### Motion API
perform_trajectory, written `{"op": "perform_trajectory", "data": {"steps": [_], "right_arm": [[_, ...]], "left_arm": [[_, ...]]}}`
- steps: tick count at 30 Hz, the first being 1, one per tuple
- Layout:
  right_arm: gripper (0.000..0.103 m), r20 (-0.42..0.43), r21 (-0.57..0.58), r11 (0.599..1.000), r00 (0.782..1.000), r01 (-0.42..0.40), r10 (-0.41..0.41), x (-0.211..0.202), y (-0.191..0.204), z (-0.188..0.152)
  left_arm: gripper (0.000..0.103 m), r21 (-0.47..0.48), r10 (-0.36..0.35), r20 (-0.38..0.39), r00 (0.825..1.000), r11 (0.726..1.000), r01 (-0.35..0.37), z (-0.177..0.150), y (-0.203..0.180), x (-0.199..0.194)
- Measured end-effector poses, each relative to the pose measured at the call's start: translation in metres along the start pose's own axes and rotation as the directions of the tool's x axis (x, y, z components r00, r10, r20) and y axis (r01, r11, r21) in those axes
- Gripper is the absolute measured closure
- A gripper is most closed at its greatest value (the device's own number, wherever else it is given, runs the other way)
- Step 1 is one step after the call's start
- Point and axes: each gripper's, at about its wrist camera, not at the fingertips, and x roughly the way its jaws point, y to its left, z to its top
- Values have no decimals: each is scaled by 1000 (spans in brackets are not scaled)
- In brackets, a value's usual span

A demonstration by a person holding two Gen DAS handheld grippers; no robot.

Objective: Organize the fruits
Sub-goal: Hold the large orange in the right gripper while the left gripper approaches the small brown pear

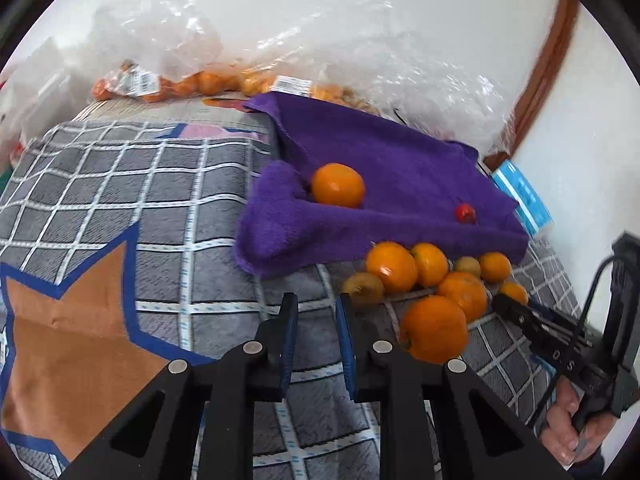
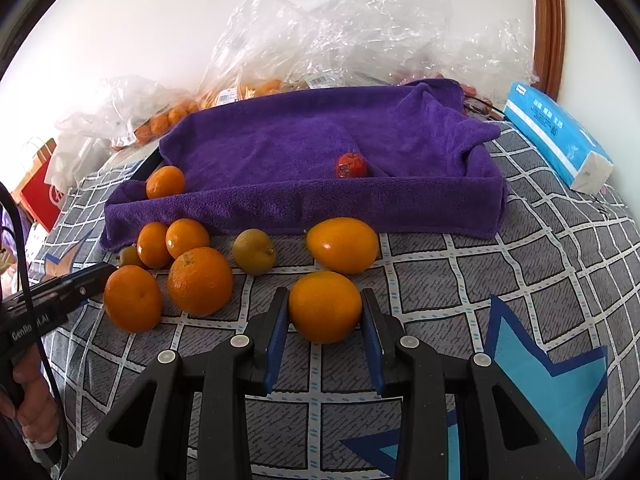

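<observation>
In front of the purple towel (image 2: pixel 320 160), the right gripper (image 2: pixel 325 320) clasps an orange (image 2: pixel 325 306); the left gripper (image 1: pixel 317 316), nearly closed, holds nothing.

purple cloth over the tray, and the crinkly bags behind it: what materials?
Purple cloth draped over the tray: looks like plush microfibre or terry towel, matte, with a fuzzy nap and soft rounded folds. Clear crinkly bags: thin plastic film, glossy, going by the sharp creases, bright glints, and oranges and barcode labels showing through.
</observation>
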Motion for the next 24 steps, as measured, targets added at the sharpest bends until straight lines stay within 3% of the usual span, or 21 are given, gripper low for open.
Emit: {"op": "perform_trajectory", "data": {"steps": [6, 13, 14, 17, 18, 22, 24], "right_arm": [[68, 14, 14, 1000, 1000, -27, 27, -3, -2, 0], [68, 25, 34, 998, 998, -61, 60, -5, -7, -1], [68, 27, 37, 997, 998, -65, 64, -6, -7, -1], [68, 29, 42, 997, 997, -72, 71, -7, -8, -1], [68, 29, 42, 996, 997, -78, 77, -7, -8, -1], [68, 29, 44, 995, 996, -87, 86, -7, -8, -2], [68, 35, 46, 994, 995, -97, 95, -8, -10, -2]], "left_arm": [[84, -127, -93, -37, 995, 988, 88, 3, 23, 3], [84, -77, -147, -27, 989, 987, 144, 0, 9, -1], [84, -69, -146, -22, 989, 987, 144, 0, 6, -3], [79, 13, -22, -54, 998, 1000, 23, 2, -10, -2], [79, 26, -12, -56, 998, 1000, 13, 2, -13, -1], [79, 27, -41, -111, 993, 999, 45, 9, -17, 13], [70, 38, -51, -113, 992, 998, 55, 11, -17, 17]]}}
